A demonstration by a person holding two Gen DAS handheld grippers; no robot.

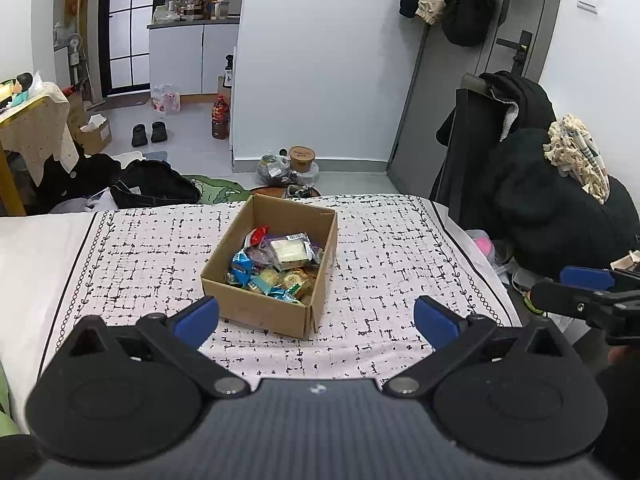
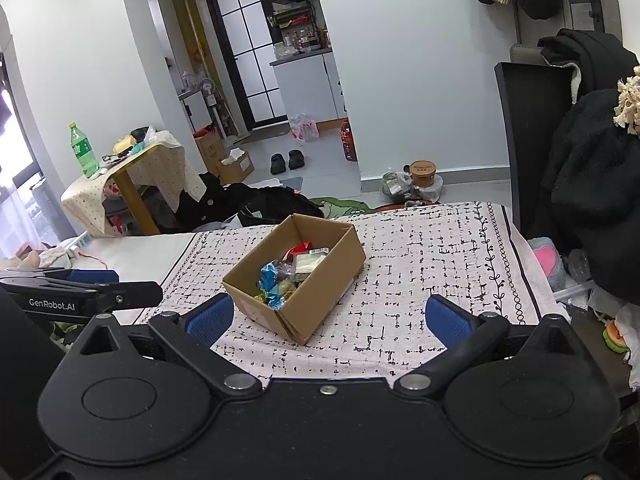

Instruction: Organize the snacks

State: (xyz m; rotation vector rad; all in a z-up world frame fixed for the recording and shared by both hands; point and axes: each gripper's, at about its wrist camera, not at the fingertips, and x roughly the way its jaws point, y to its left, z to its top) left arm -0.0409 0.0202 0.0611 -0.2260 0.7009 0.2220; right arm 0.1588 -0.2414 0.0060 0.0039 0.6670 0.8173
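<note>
An open cardboard box (image 1: pixel 264 312) stands on the patterned cloth (image 1: pixel 152 264) and holds several wrapped snacks (image 1: pixel 276 266): blue, silver, red and gold packets. My left gripper (image 1: pixel 316 320) is open and empty, just in front of the box's near wall. In the right wrist view the box (image 2: pixel 320 300) sits ahead, with the snacks (image 2: pixel 288 276) inside. My right gripper (image 2: pixel 330 318) is open and empty, near the box's front corner. The right gripper also shows at the right edge of the left wrist view (image 1: pixel 588 292), and the left gripper shows at the left edge of the right wrist view (image 2: pixel 80 292).
The cloth covers a bed or table whose far edge (image 1: pixel 320 198) drops to the floor. Dark clothes on a chair (image 1: pixel 540 200) stand at the right. A small draped table (image 2: pixel 132 168) with a green bottle (image 2: pixel 83 152) stands at the left. Bags and a tub (image 1: pixel 292 164) lie on the floor beyond.
</note>
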